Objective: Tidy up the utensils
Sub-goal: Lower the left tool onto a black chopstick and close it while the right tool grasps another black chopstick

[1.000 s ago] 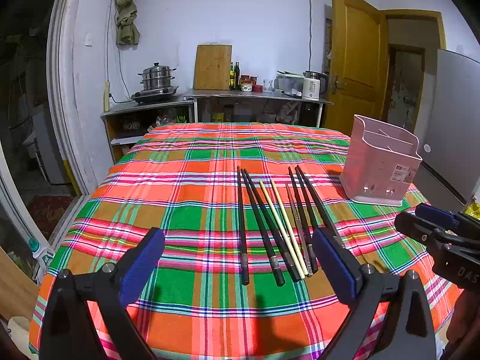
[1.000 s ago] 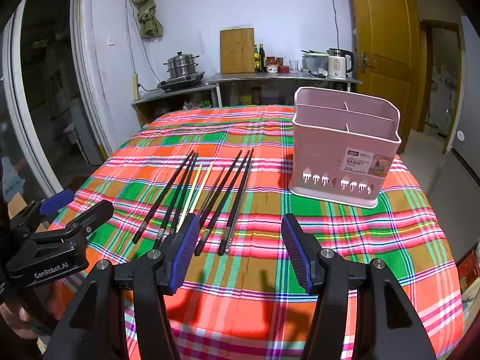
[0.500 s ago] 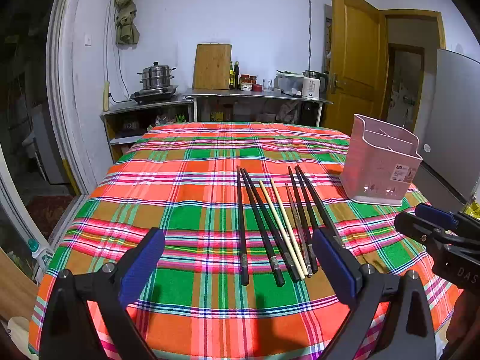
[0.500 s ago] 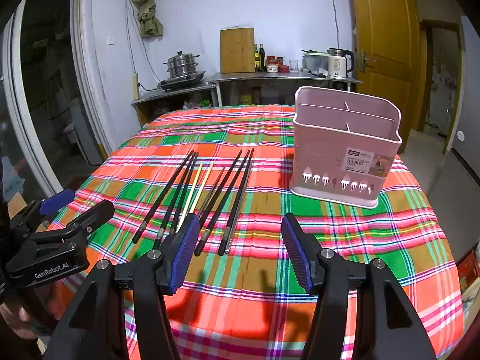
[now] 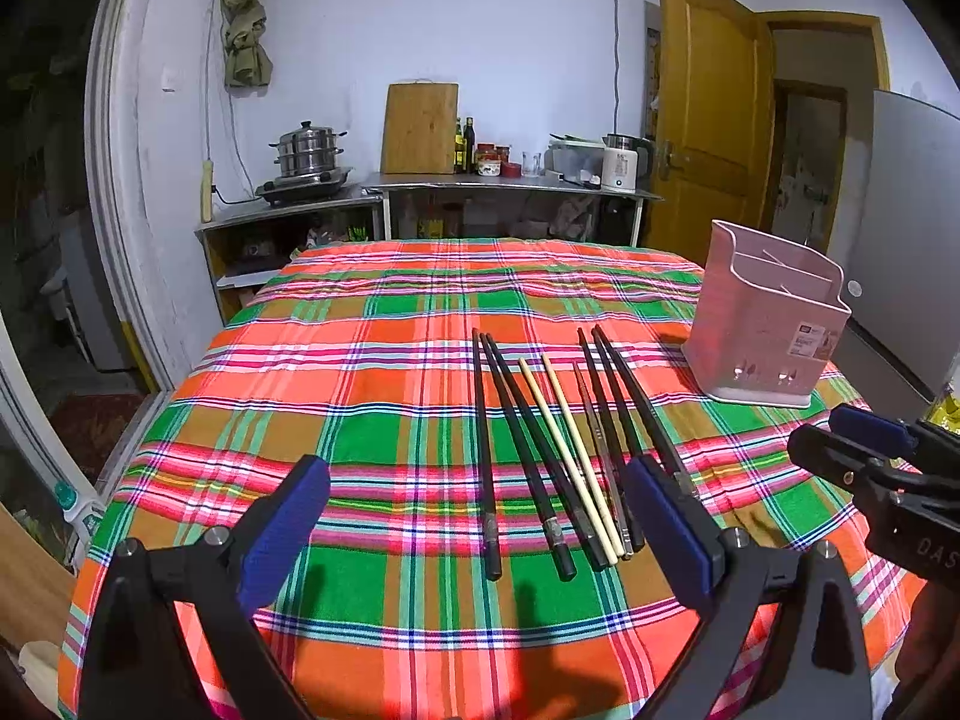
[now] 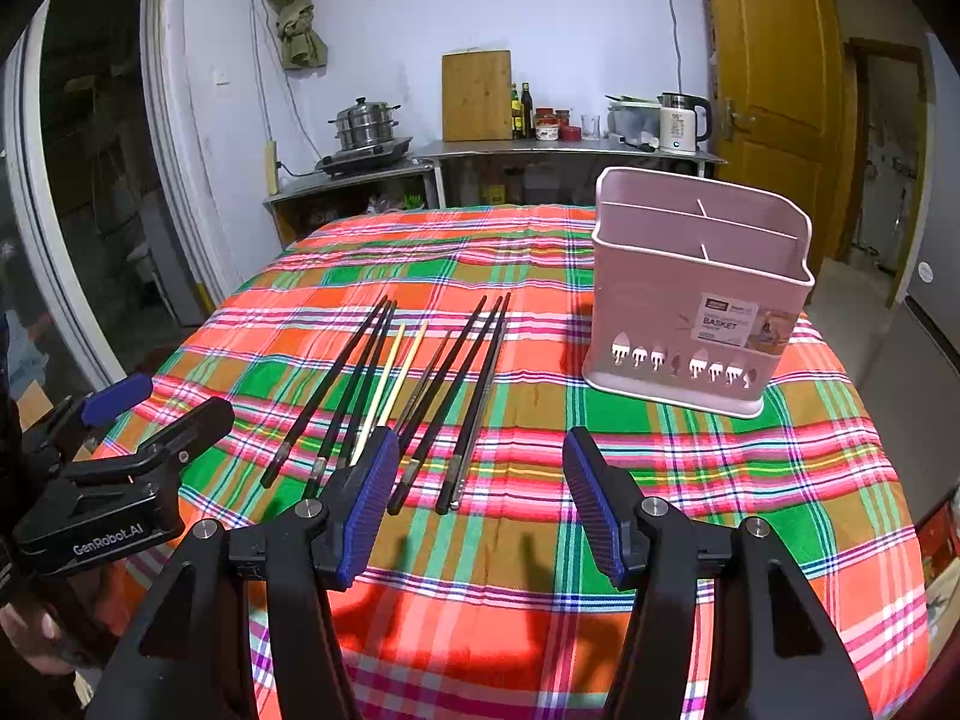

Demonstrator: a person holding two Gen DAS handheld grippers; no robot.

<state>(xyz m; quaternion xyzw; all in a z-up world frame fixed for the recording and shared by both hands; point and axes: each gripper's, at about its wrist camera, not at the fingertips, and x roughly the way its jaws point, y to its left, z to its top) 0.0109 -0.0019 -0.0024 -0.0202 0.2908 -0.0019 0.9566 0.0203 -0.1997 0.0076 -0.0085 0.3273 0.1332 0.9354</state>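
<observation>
Several chopsticks (image 5: 558, 450) lie side by side on the plaid tablecloth (image 5: 360, 396): black ones, two pale wooden ones (image 6: 390, 384) and a thin metal pair. A pink divided utensil basket (image 6: 696, 300) stands upright to their right; it also shows in the left wrist view (image 5: 768, 336). My left gripper (image 5: 480, 522) is open and empty, hovering above the near ends of the chopsticks. My right gripper (image 6: 480, 498) is open and empty, just right of the chopsticks and in front of the basket. Each gripper shows in the other's view: the right gripper (image 5: 870, 462), the left gripper (image 6: 126, 426).
A counter (image 5: 492, 186) behind the table holds a steamer pot (image 5: 309, 150), a cutting board (image 5: 420, 129), bottles and a kettle (image 6: 681, 120). A yellow door (image 5: 708, 138) stands open at the back right. The table edge is near both grippers.
</observation>
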